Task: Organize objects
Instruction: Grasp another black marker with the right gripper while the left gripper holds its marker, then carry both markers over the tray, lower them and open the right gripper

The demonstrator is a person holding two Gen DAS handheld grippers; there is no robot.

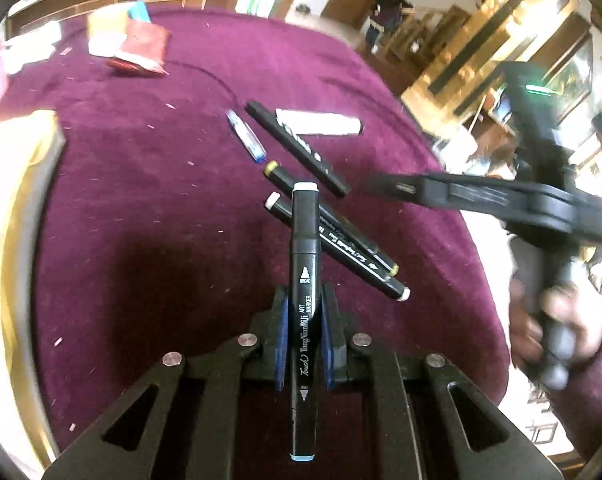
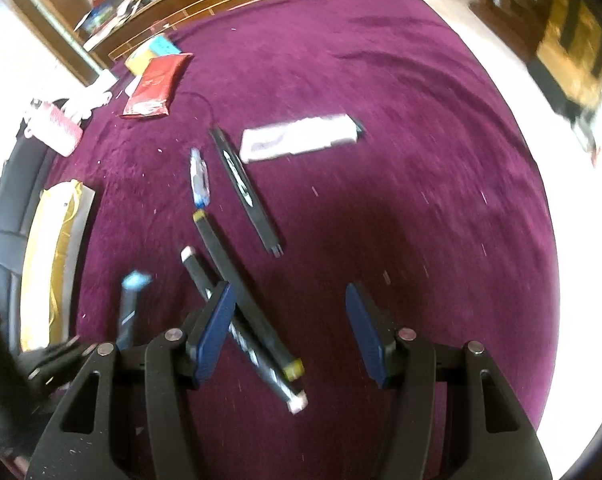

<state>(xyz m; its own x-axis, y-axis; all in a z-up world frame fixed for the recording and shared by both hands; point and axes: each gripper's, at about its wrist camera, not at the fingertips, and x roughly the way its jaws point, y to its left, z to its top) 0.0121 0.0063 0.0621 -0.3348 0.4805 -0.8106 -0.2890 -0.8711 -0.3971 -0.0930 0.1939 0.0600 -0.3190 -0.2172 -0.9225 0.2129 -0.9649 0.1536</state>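
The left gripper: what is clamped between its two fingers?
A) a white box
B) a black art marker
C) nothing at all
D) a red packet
B: in the left wrist view the left gripper is shut on a black art marker, whose barrel sits between the blue pads.

A glossy black plastic marker (image 1: 304, 280) above a plush, fuzzy maroon cloth (image 1: 141, 200).

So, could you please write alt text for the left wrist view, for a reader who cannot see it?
The left gripper is shut on a black art marker with pale blue end caps, held above a maroon cloth. On the cloth beyond lie three more black markers, a small blue pen and a white box. The right gripper, blurred, reaches in from the right.
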